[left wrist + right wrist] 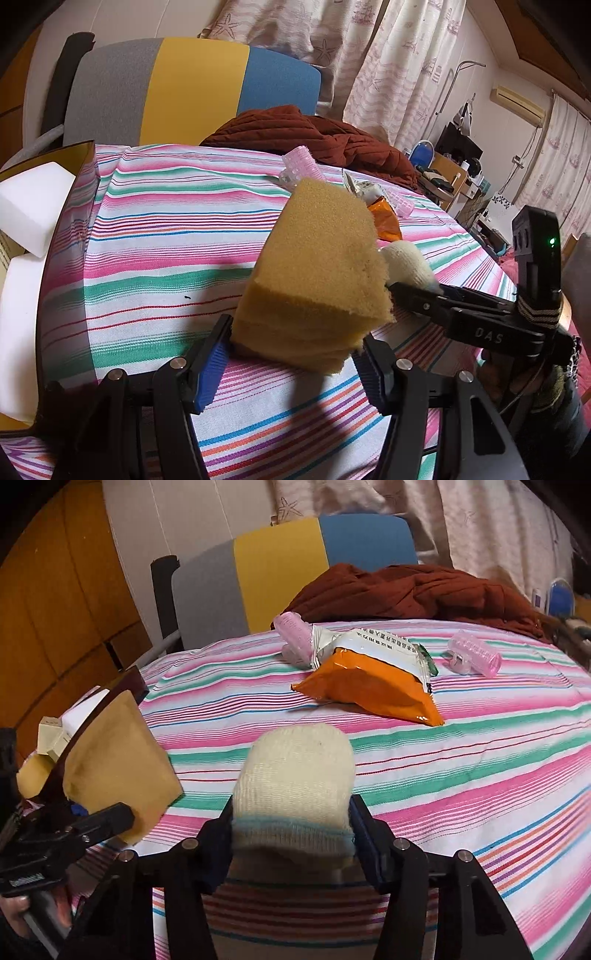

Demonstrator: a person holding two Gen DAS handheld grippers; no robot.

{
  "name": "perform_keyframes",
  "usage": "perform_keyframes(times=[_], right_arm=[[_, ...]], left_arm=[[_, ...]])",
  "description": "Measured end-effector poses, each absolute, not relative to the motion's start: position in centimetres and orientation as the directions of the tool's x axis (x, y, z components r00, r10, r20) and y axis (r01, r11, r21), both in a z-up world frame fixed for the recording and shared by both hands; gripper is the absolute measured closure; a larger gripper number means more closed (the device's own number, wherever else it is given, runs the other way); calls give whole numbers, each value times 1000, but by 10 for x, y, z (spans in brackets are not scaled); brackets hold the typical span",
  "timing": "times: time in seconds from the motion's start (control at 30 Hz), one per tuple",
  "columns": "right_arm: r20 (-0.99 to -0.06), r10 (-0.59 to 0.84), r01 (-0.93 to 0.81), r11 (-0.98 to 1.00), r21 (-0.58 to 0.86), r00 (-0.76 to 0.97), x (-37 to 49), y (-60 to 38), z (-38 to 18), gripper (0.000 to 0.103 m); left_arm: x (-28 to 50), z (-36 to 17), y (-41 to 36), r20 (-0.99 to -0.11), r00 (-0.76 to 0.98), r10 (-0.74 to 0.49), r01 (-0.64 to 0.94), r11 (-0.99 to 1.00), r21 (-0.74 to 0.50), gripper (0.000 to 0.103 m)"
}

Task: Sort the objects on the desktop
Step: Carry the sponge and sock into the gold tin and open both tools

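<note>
With white blocks already boxed, the left gripper clamps a sponge, the right gripper a sock; snack bags and curlers remain loose.

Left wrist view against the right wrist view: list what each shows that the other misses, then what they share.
Left only: white foam blocks in a dark tray, and an air conditioner. Right only: the second pink roller in full, and the white snack packet. Both: sponge in the left gripper, sock in the right gripper, orange packet, striped cloth.
</note>
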State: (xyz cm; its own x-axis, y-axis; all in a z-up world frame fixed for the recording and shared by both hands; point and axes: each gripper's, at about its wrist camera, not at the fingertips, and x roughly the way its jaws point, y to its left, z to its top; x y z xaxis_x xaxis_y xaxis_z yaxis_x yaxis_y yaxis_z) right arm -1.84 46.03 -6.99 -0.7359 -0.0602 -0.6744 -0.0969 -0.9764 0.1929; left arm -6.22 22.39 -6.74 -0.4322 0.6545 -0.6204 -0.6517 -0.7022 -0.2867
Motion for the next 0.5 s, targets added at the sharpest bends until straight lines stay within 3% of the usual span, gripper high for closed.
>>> perform_keyframes(times=[0.3, 0.5], right_arm=[[-661, -69, -94, -974, 208, -747, -17, 461, -71, 45], [-651, -98, -88, -965, 246, -753, -17, 466, -72, 45]], left_arm=[[-48, -40, 223, -582, -495, 645, -695, -696, -180, 40], [-53, -40, 236, -639, -428, 639, -748, -648, -147, 34]])
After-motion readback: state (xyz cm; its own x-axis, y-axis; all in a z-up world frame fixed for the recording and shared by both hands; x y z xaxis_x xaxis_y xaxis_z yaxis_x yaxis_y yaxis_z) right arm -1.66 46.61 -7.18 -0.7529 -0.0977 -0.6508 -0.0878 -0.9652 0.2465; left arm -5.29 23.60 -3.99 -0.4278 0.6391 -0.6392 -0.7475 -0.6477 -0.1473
